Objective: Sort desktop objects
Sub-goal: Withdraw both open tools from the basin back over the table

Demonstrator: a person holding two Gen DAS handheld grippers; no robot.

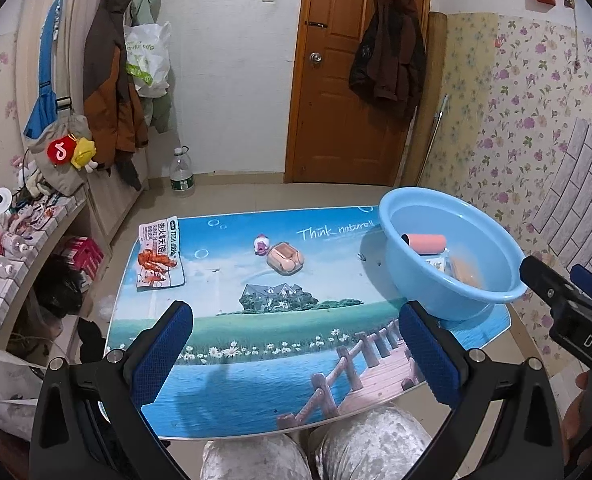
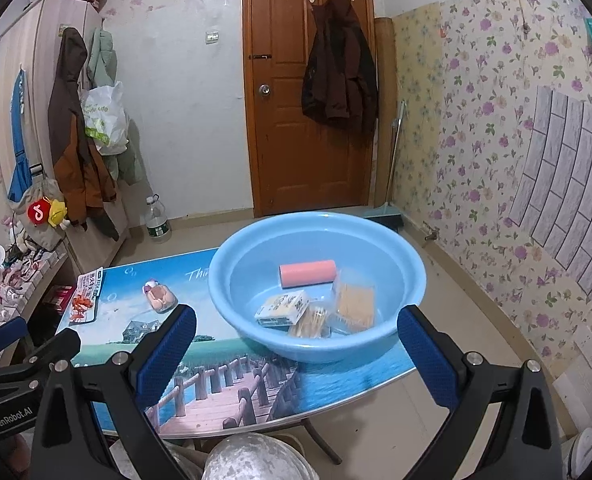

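A light blue basin (image 1: 392, 216) (image 2: 231, 280) stands at the table's right side. It holds a pink roll (image 2: 308, 273) (image 1: 424, 243), a small white box (image 2: 283, 308) and clear packs of cotton swabs and toothpicks (image 2: 354, 306). On the table lie a snack packet (image 1: 159, 258) (image 2: 85, 298), a tan case (image 1: 284, 258) (image 2: 161, 298) and a small purple-white toy (image 1: 261, 245) touching it. My left gripper (image 1: 296, 320) is open and empty above the table's near edge. My right gripper (image 2: 296, 332) is open and empty just in front of the basin.
The table (image 1: 255, 360) has a printed landscape top. A cluttered shelf (image 1: 11, 232) stands at left, with coats and bags hung above. A water bottle (image 1: 181, 174) stands on the floor. A door (image 1: 356, 80) is behind. The person's knees (image 1: 316, 448) are under the near edge.
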